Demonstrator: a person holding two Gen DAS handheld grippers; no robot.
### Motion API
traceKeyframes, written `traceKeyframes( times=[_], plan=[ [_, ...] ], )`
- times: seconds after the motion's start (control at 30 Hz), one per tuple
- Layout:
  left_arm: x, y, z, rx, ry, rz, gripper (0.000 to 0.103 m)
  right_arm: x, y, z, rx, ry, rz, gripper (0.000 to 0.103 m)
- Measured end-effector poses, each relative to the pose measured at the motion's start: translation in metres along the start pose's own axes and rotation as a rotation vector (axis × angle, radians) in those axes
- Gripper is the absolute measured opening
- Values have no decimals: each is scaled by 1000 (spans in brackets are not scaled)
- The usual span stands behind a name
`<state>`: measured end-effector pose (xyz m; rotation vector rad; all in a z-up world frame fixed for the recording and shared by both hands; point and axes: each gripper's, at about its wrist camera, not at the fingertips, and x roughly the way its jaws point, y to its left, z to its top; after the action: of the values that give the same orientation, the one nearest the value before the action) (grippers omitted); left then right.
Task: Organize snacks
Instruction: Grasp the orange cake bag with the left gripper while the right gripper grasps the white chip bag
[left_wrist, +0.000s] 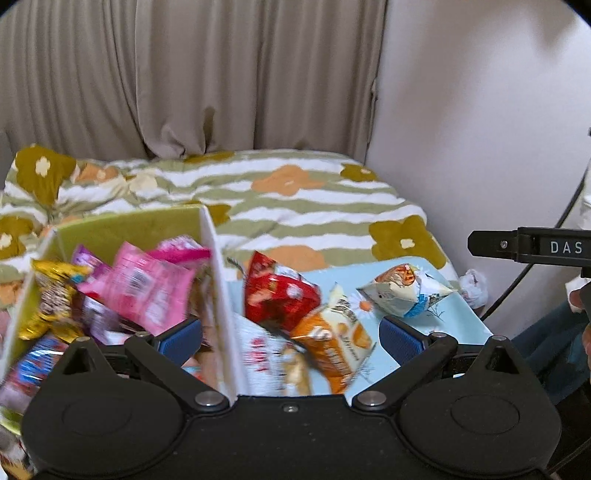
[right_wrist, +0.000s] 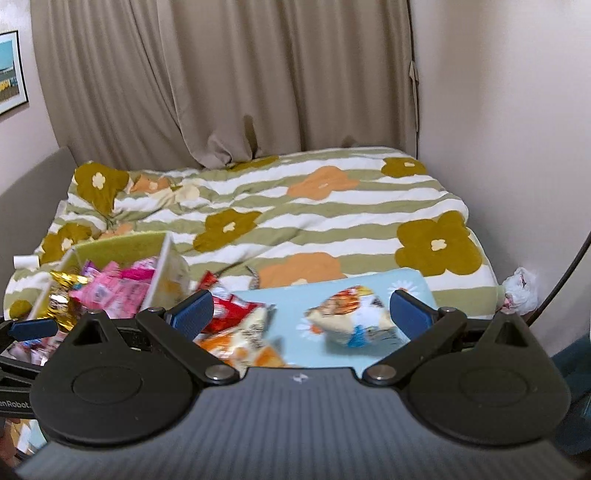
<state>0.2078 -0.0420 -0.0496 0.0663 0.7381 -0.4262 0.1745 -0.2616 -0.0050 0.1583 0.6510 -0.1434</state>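
Left wrist view looks down over the left gripper, whose two blue-padded fingers stand wide apart with nothing held; they straddle the white side wall of a green-lined box, so one finger hangs over the box and the other over the loose snacks beside it. Inside the box lie pink packets and a gold wrapper, heaped together. Just right of the wall, between the fingers, sit a red packet and an orange-and-white packet, the red one leaning partly over the orange one, both resting on a light blue board with daisy prints. A white-and-blue packet lies alone farther right on that board, just beyond the right-hand finger. Right wrist view shows the right gripper, also spread wide and empty, hanging above the white-and-blue packet, which sits between its fingers. This view alone shows a framed picture on the left wall and the left gripper's blue fingertip at the lower left edge; the left view alone shows the right gripper's black body marked "DAS" at far right. Everything rests on a bed with a striped floral duvet, beige curtains behind. A crumpled white bag lies by the wall.
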Motion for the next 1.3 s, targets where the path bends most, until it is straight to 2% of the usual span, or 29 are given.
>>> traceKeyframes(
  times=[0.33,0.6,0.77,0.9,0.93,1.07,1.3],
  plan=[
    [81,-53,-9,-153,102,108,102,90,-64,7,-65,162,116,103],
    [140,-71,-15,-262,136,217,99,144,-81,12,-148,250,213,103],
    [165,-77,-19,-278,162,268,98,160,-85,7,-233,263,274,103],
    [180,-78,-23,-292,192,283,93,169,-89,0,-300,270,323,103],
    [182,-78,-24,-294,200,282,92,171,-89,-2,-329,267,326,103],
    [192,-77,-29,-293,243,276,74,174,-85,-11,-436,252,333,103],
    [187,-73,-32,-288,258,259,71,181,-69,-29,-623,205,293,103]
  ],
)
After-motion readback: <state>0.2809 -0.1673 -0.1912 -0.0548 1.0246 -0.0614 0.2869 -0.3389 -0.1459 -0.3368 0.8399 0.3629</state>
